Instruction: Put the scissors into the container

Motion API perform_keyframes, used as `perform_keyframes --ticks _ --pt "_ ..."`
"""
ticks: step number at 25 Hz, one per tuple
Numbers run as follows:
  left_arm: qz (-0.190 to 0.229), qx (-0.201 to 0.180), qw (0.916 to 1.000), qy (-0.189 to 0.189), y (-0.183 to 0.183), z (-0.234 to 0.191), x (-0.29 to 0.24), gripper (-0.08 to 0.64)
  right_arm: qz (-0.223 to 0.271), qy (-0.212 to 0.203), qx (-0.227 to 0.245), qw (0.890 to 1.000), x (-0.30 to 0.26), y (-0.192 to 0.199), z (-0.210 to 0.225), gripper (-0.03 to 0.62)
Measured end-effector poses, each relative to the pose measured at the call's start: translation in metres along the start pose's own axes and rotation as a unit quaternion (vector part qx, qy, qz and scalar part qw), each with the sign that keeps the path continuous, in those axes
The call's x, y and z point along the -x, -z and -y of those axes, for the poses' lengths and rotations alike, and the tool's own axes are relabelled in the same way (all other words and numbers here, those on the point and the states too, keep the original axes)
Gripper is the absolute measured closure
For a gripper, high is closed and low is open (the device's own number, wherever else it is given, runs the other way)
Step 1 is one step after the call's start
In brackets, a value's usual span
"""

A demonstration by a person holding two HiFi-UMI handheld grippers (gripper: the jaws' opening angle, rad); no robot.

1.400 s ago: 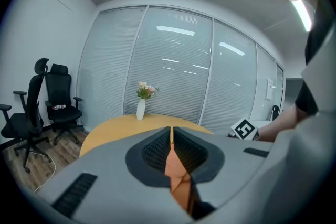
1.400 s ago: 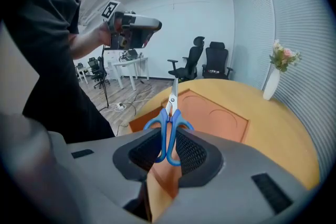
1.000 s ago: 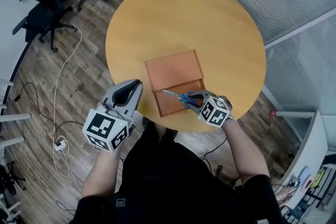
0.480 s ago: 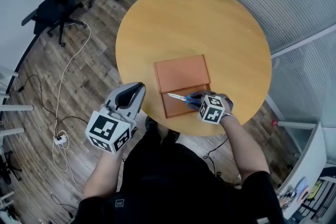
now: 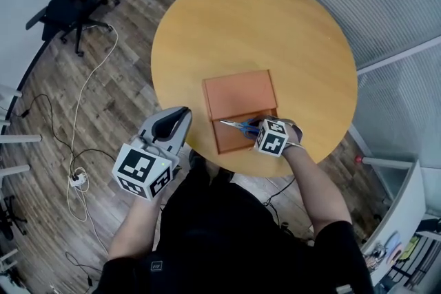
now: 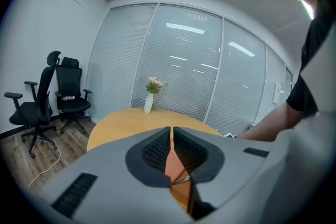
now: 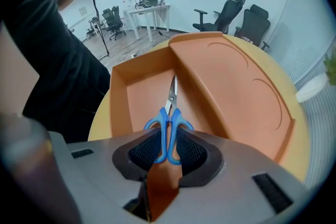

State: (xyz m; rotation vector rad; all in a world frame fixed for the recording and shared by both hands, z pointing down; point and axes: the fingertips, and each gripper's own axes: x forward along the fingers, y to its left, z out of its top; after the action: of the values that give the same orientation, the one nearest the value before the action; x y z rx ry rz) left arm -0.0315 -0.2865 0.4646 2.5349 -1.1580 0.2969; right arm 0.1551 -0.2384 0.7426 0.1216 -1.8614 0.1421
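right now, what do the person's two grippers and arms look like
Both the left gripper and right gripper have smooth grey plastic shells with black ribbed pads inside the jaws. Each carries a white cube printed with black square markers. The person wears a black short-sleeved top.

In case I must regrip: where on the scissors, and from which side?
The blue handles of the scissors, from the handle end, as the right gripper holds them: the paired loops fit between its jaws, and the thin blades point away over the container.

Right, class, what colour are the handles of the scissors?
The handles of the scissors are blue; the right gripper view shows them best.
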Motion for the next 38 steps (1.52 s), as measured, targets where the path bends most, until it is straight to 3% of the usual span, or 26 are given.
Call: perform_keyframes --ticks 9,16,23,25,29,35,38 --pt "-0.003 0.001 0.9999 0.016 0.005 -0.003 -0.002 0.532 -0.017 0.022 -0.030 0.999 -0.004 0.007 0.003 0.488" --pt "-0.003 -0.023 0.9993 0.028 -0.009 -0.005 0.002 0.532 0.035 0.054 -0.092 0.994 0.028 0.000 0.006 0.488" --pt "0.018 -0.081 0.9952 0.052 -0.053 0.007 -0.001 0.532 0.114 0.115 -0.145 0.976 0.092 -0.007 0.015 0.489" --pt "0.026 -0.096 0.9934 0.059 -0.067 0.013 -0.004 0.532 0.149 0.140 -0.170 0.964 0.119 -0.012 0.022 0.489" --pt "0.039 -0.109 0.9906 0.073 -0.085 0.029 -0.013 0.532 0.253 0.181 -0.220 0.925 0.178 -0.029 0.034 0.494" --pt "0.053 -0.123 0.9864 0.095 -0.108 0.053 -0.028 0.532 0.381 0.220 -0.254 0.861 0.257 -0.043 0.048 0.529" --pt "0.064 -0.125 0.9846 0.103 -0.122 0.063 -0.033 0.532 0.423 0.241 -0.253 0.836 0.292 -0.049 0.052 0.535"
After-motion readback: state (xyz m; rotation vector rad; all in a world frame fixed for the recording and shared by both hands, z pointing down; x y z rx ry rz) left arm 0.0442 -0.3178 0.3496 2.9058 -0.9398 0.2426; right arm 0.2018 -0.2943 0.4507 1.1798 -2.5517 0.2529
